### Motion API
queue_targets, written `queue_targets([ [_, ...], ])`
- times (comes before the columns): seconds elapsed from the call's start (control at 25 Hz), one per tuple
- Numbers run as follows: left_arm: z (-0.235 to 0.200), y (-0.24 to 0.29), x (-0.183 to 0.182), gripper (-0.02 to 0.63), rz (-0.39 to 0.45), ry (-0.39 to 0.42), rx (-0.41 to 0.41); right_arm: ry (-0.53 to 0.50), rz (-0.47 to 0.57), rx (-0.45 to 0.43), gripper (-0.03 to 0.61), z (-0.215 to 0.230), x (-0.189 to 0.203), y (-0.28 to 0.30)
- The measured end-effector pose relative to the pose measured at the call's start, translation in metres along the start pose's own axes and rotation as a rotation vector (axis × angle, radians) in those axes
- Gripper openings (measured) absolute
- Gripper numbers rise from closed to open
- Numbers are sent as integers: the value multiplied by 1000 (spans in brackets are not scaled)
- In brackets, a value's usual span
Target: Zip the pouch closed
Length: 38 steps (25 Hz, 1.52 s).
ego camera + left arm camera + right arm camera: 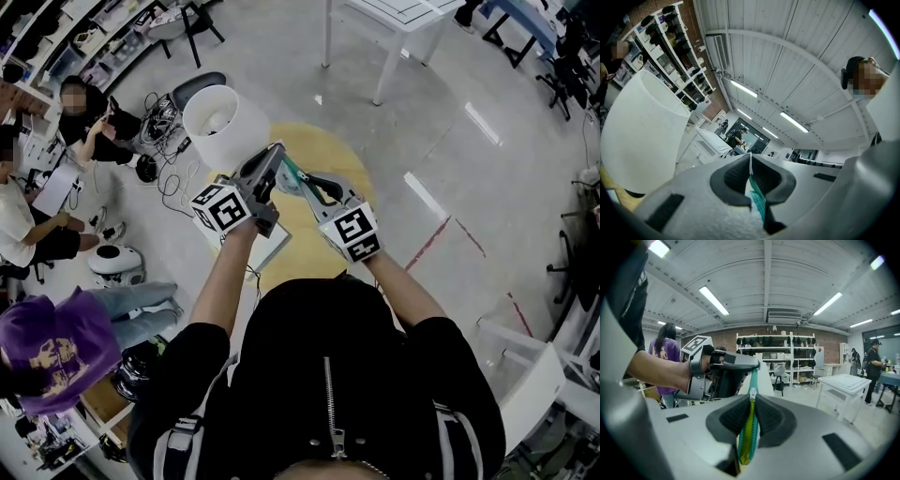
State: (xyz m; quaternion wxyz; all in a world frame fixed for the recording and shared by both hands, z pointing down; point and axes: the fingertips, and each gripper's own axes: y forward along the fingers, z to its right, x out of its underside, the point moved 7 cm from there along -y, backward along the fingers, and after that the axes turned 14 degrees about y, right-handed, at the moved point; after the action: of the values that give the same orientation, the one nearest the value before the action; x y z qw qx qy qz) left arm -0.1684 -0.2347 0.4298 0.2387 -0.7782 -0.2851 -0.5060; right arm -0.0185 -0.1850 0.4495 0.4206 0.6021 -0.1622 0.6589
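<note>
The pouch [289, 172] is teal with a yellow-green side and hangs in the air between both grippers. In the right gripper view my right gripper [753, 399] is shut on its zipper edge [749, 427], and a small silver slider [752, 392] sits at the jaw tips. From there the teal zipper tape runs up to my left gripper [754, 365], held by a hand. In the left gripper view my left gripper [751, 163] is shut on a thin white tab, with the teal pouch [757, 199] just behind it. In the head view the left gripper [277, 159] and right gripper [302, 180] meet tip to tip.
A white lampshade [225, 122] stands right beside the left gripper and fills the left of its view [642, 136]. A round yellow surface [323, 155] and a white board [272, 246] lie below. People sit at the left; white tables [846, 383] and shelves stand around.
</note>
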Motion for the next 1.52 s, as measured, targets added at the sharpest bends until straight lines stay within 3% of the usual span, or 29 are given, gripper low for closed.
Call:
queue_targets([
  [1.52, -5, -1, 5, 9, -4, -10, -14, 30, -21, 7, 40, 8, 25, -18],
])
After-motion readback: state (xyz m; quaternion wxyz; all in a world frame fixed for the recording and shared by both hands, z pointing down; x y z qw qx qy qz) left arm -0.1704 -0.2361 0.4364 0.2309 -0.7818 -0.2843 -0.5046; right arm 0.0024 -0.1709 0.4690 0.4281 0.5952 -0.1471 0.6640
